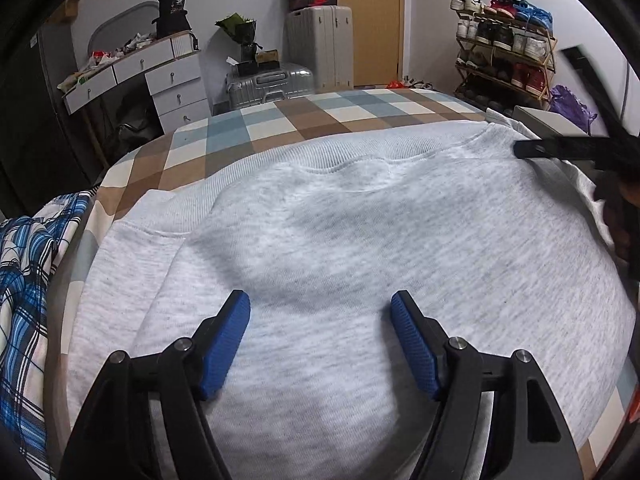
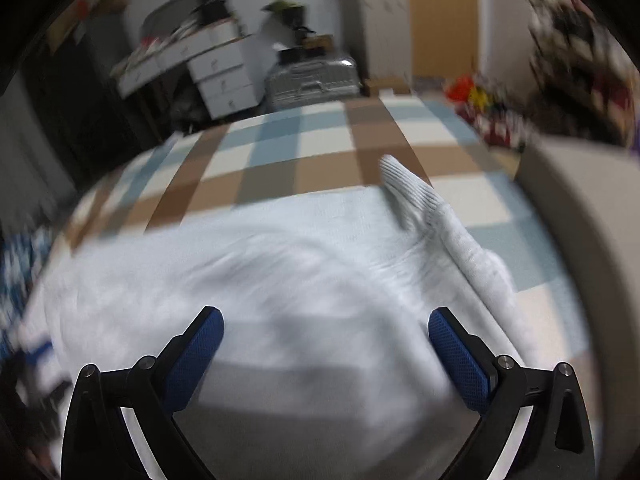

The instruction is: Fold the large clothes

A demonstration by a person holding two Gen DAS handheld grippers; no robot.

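A light grey sweatshirt lies spread on the checked bed cover, its ribbed hem toward the far side. My left gripper is open and empty, just above the middle of the sweatshirt. My right gripper is open and empty over the sweatshirt near its right side, where a ribbed cuff sticks up. The right wrist view is blurred. The right gripper also shows in the left wrist view at the sweatshirt's far right corner.
A blue plaid garment lies at the bed's left edge. Beyond the bed stand a white drawer desk, suitcases and a shoe rack. A grey box sits at the right.
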